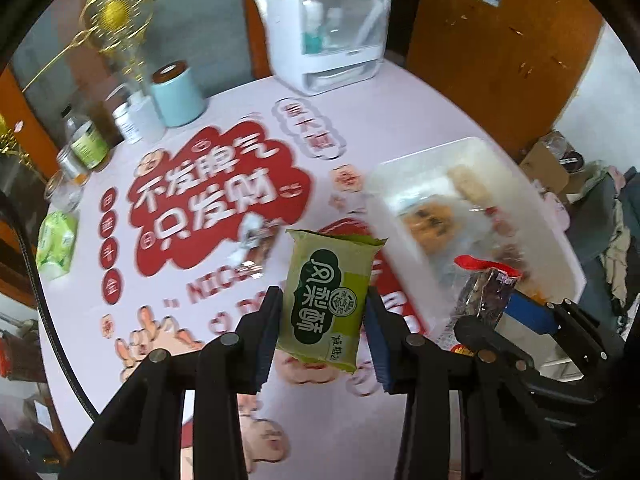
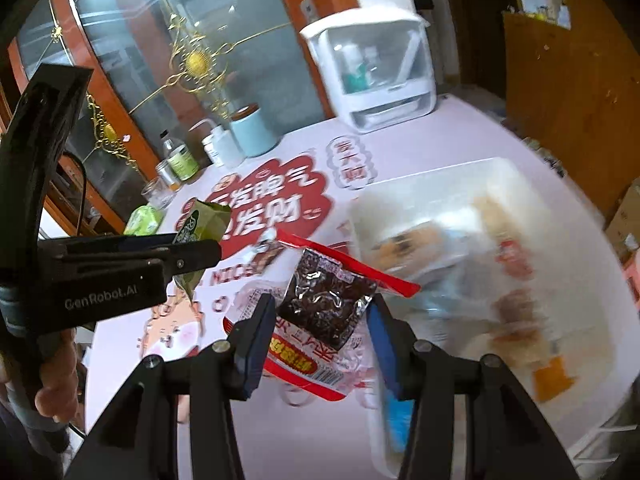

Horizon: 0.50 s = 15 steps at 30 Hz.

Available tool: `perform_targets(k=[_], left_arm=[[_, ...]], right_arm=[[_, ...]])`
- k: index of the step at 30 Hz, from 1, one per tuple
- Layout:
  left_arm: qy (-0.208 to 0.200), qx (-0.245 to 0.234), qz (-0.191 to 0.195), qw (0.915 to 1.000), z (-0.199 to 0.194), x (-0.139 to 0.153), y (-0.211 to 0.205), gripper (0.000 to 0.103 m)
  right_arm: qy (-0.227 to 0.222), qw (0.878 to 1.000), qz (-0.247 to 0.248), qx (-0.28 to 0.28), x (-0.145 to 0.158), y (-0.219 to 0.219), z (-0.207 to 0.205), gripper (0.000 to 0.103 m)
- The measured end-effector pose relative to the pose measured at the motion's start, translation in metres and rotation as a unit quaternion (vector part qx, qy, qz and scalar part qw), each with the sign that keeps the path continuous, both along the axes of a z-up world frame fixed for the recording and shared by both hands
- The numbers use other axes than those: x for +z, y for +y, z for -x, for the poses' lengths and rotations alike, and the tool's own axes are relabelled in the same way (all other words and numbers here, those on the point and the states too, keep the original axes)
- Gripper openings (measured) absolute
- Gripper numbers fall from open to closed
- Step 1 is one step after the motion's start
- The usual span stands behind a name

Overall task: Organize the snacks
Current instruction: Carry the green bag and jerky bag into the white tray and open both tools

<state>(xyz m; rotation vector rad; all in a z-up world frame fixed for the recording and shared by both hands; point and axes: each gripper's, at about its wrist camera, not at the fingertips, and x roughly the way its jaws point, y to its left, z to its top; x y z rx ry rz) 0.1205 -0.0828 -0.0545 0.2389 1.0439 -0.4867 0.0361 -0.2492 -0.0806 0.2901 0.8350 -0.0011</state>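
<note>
My left gripper (image 1: 325, 312) is shut on a green snack packet (image 1: 328, 296) and holds it above the pink printed table (image 1: 224, 128). It also shows in the right wrist view (image 2: 204, 220), held by the left gripper (image 2: 192, 252). My right gripper (image 2: 322, 320) is shut on a red-edged packet of dark snacks (image 2: 320, 304); that packet shows in the left wrist view (image 1: 486, 292), held in the right gripper (image 1: 516, 312). A clear plastic bin (image 1: 404, 168) with several snacks in it stands to the right, also in the right wrist view (image 2: 432, 176), blurred.
A white cabinet-style box (image 1: 320, 28) stands at the table's far edge. A light blue canister (image 1: 176, 92), small jars and bottles (image 1: 86, 146) and a green tissue pack (image 1: 56, 244) line the far left side. A small snack packet (image 1: 256, 240) lies mid-table.
</note>
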Motion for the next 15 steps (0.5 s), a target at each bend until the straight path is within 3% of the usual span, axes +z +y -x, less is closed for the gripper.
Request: perform_targets(k=[15], left_arm=[[-0.015,-0.048,-0.008,0.9987,0.043,0.015,-0.16,0.039]], right_arm=[[0.019,0.998,0.027,-0.046,-0.007,-0.131,0.043,0.048]])
